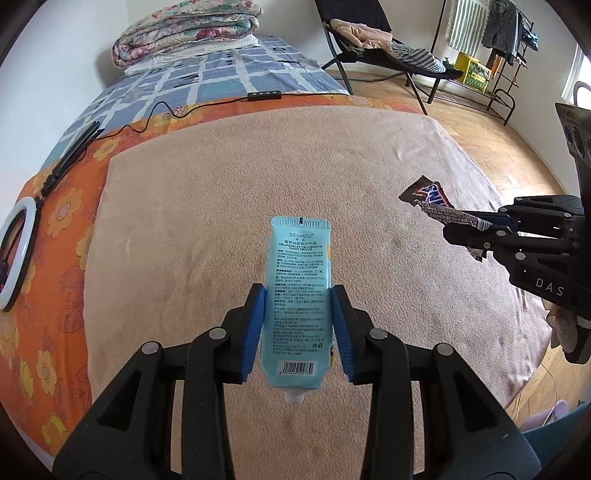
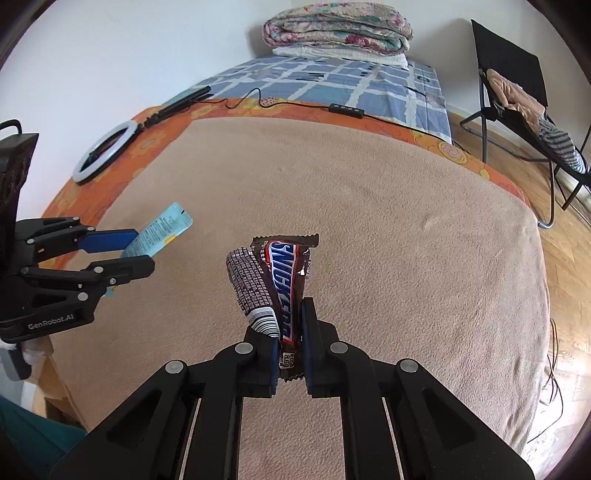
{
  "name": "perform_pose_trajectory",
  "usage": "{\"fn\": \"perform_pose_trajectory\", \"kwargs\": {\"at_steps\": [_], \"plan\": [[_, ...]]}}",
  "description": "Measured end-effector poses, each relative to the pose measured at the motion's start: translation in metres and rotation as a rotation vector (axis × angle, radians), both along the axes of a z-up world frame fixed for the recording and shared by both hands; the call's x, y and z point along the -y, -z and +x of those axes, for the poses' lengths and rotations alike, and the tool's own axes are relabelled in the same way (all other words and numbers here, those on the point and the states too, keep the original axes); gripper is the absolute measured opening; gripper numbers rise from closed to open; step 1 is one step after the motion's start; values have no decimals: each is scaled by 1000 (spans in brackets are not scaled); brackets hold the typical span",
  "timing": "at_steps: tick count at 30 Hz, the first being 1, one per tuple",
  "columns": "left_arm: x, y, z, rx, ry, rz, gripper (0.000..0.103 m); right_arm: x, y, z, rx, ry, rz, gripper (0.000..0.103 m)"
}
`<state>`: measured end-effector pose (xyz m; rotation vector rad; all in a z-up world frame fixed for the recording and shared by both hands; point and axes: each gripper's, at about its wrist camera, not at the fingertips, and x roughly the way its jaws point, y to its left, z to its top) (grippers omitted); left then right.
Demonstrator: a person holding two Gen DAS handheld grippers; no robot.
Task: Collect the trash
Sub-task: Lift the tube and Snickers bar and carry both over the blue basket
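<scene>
Above a bed (image 1: 221, 229) covered by a tan blanket, the left gripper (image 1: 299, 325) clamps a blue hand-cream tube (image 1: 297, 273). The right gripper (image 2: 290, 345), closed tight, pinches a Snickers wrapper (image 2: 280, 280), both lifted clear near the foot edge.

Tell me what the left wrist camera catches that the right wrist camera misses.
Only the left view shows the clothes rack and yellow crate by the far wall, plus the tube's printed back and barcode. Only the right view shows the candy wrapper's front logo. Both show the tan blanket, ring light, folded quilt and folding chair.
</scene>
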<state>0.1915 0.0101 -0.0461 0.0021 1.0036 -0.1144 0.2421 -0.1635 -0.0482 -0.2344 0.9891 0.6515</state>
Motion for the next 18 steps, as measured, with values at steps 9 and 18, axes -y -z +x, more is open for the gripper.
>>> {"fn": "perform_pose_trajectory", "kwargs": {"at_steps": [9, 18], "plan": [[7, -41, -53, 55, 15, -10, 36, -1, -46, -51, 50, -30, 28, 8], [14, -64, -116, 84, 22, -13, 36, 8, -72, -108, 73, -39, 53, 8]]}}
